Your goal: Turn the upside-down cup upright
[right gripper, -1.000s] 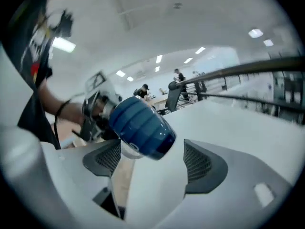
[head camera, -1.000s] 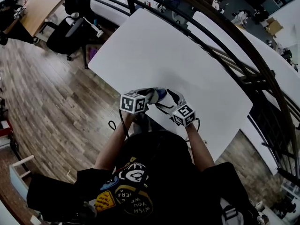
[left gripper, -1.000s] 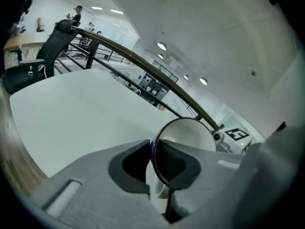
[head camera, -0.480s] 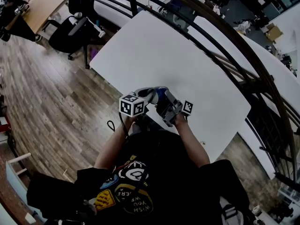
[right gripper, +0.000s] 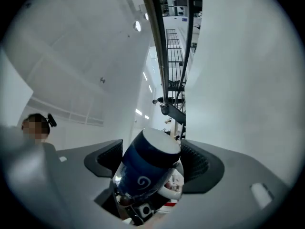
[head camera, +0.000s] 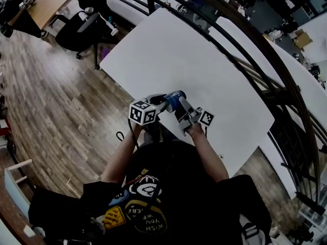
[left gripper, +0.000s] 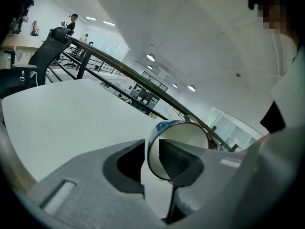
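Note:
A dark blue cup [head camera: 174, 101] with a white swirl and white inside hangs over the near edge of the white table [head camera: 204, 65], between both grippers. In the right gripper view the cup [right gripper: 147, 168] lies tilted, base pointing away, and my right gripper [right gripper: 151, 157] is shut on its body, its jaws having just been closing. In the left gripper view the cup [left gripper: 183, 135] shows its open mouth. Its rim wall stands between the jaws of my left gripper [left gripper: 151, 150], which have just been opening. A slit shows beside the inner finger [left gripper: 178, 159].
A black railing [head camera: 245, 50] runs along the table's far side. An office chair [head camera: 84, 24] stands on the wooden floor [head camera: 56, 101] at the left. The rest of the tabletop stretches away beyond the cup.
The right gripper has rolled over, so its marker cube has swung from the top to the right side. The cup's blue side now shows between the two grippers. The left gripper has hardly moved.

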### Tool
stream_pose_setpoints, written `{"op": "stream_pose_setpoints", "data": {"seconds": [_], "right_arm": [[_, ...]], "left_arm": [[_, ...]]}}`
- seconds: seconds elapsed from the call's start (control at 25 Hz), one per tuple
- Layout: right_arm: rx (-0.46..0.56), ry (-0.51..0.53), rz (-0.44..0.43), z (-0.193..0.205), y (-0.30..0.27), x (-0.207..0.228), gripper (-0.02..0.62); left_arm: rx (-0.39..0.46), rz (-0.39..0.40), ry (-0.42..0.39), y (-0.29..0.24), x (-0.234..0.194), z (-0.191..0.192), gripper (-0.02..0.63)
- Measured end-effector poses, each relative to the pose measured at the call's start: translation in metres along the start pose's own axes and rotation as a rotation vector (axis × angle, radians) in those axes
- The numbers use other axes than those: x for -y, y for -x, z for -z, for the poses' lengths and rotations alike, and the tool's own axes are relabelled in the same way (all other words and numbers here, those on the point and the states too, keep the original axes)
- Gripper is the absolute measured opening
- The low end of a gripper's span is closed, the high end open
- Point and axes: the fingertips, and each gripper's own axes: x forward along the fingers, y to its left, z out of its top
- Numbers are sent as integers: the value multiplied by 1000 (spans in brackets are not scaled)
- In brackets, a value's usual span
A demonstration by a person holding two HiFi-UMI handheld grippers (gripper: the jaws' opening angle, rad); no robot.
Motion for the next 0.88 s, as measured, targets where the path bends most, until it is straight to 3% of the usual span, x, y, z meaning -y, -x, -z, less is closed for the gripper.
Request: {"op": "stream_pose_setpoints", "data": {"seconds": [0.08,0.12,0.2,0.36,0.44,0.52,0.6,0.72,0.88], "right_arm": [[-26,54,36,-4,-1,10,379],[-36,58,46,-7,-1,15,380],[-55,8,53,-12,-2,23,380],[-40,-153,42,-19,-4,26,366],[-6,-232,70,-24,-5,33,375],[-20,-268,94,-21,-7,39,376],[-35,-245,107,-20,-9,40,376],[-38,-125,140,-23,-12,44,373],[-45,130,229,-37,-14,49,371]], "left_arm": [[-18,-31,4,-8,-10,4,90],[-27,-37,-4,-14,-15,3,43],[-37,-23,-59,-21,-20,-1,43],[-44,-14,-265,-22,-9,-13,37],[-59,-37,-408,-24,-1,-13,37],[-65,-57,-487,-26,1,-11,37],[-66,-55,-498,-26,-1,-10,38],[-73,-82,-485,-27,-11,-5,40],[-115,-147,-316,-15,-39,19,69]]}}
